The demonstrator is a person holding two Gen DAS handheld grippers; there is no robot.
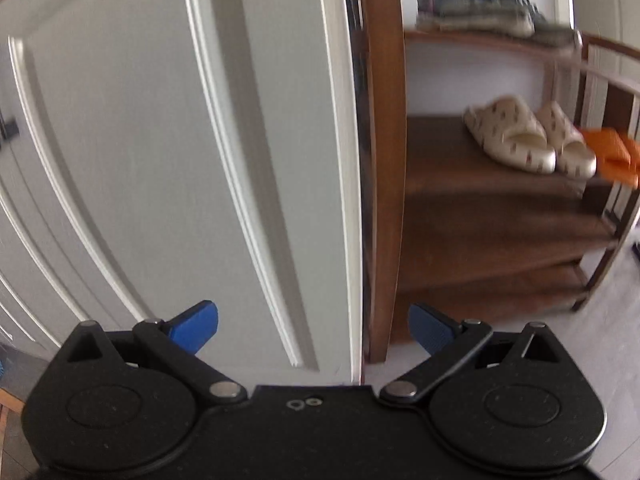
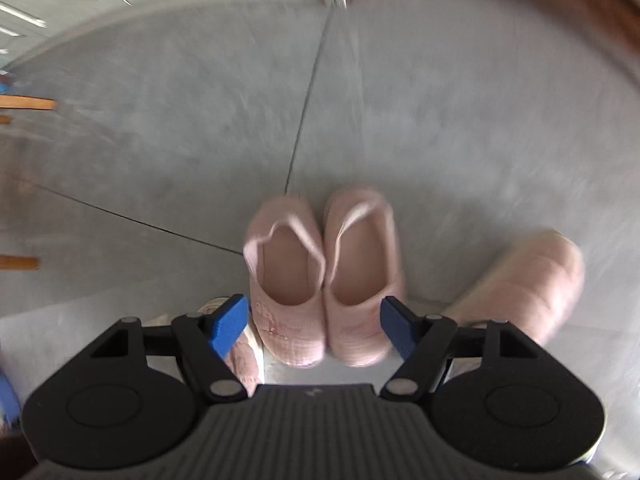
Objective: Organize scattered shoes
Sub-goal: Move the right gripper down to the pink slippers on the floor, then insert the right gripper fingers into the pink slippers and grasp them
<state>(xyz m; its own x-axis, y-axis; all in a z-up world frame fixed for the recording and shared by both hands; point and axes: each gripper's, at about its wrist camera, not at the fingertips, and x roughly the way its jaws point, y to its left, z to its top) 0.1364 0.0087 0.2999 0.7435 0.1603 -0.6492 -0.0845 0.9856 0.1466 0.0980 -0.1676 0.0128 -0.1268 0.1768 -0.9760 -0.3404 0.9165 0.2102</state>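
Pink slippers [image 2: 322,276] paired on the floor [image 2: 440,120], just under my right gripper [image 2: 314,322], jaws wide.
Beige slides [image 1: 528,138] and sneakers [image 1: 476,6] sit on the rack [image 1: 480,216]; my left gripper [image 1: 314,326] gapes empty; pink ones remain unshelved.

This is a home entryway. A white panelled door [image 1: 180,140] stands beside a brown wooden shoe rack [image 1: 500,216], whose shelves carry grey sneakers [image 1: 476,4], beige slides [image 1: 528,140] and orange sandals [image 1: 612,152]. On the grey tiled floor [image 2: 460,120], pink slippers [image 2: 324,272] sit side by side, touching.
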